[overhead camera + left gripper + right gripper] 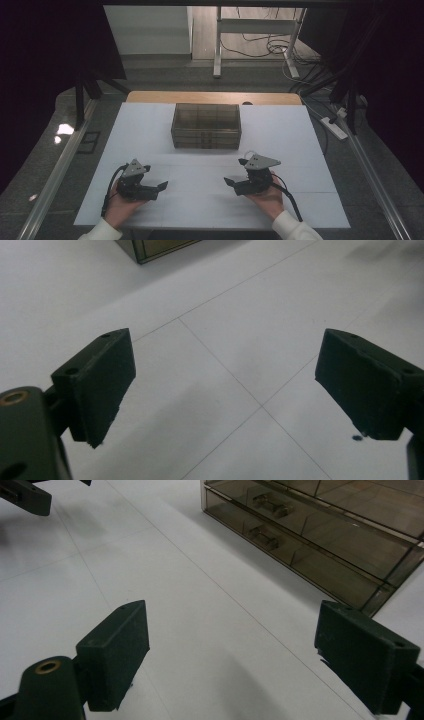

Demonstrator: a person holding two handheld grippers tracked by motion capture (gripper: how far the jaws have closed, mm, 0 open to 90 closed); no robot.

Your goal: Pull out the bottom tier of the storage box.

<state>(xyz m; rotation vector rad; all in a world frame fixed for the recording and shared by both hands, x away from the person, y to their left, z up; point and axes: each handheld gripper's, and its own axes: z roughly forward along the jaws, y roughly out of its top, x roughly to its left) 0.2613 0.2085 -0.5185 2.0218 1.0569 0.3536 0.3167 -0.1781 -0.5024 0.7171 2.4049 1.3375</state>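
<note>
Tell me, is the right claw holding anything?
No, in the right gripper view the right claw has its jaws spread wide over the bare white table, short of the smoky drawer box.

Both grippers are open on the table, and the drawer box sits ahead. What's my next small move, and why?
Probably ease the right gripper forward toward the drawer box, aiming at a front handle. Both grippers, the left gripper included, are open and hold nothing, the drawers look shut, and the right one faces the handles.
</note>
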